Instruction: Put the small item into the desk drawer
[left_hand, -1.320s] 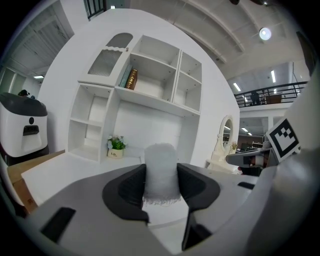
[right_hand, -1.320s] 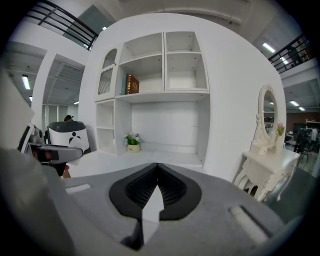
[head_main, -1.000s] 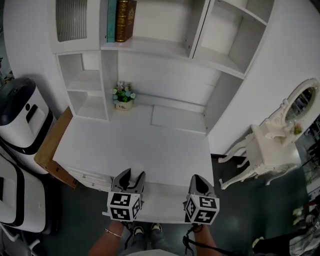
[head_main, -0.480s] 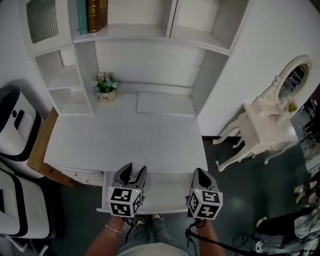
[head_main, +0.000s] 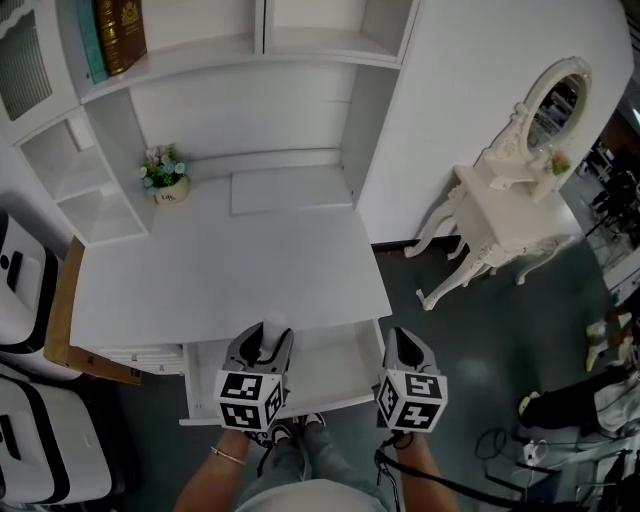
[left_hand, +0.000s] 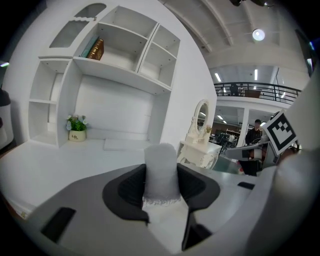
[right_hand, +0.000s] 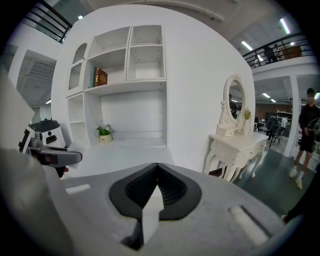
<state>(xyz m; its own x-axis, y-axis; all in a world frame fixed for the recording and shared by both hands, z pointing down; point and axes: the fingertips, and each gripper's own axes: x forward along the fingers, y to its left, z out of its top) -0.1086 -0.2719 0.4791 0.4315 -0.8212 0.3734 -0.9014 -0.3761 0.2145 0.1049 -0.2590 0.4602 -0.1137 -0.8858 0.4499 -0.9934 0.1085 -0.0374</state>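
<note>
White desk (head_main: 220, 280) mid-frame, drawer (head_main: 330, 372) open at its lower edge; dressing table (head_main: 500, 215) at right. Left gripper (head_main: 267, 338) clamps a white item (left_hand: 161, 167); right gripper (head_main: 400, 340) is closed, empty.

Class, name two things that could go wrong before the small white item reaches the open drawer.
The small white item looks soft and pokes beyond the left tongs; it could slip out. The tongs hover at the desk edge, so it might land on the desk, not the drawer.
</note>
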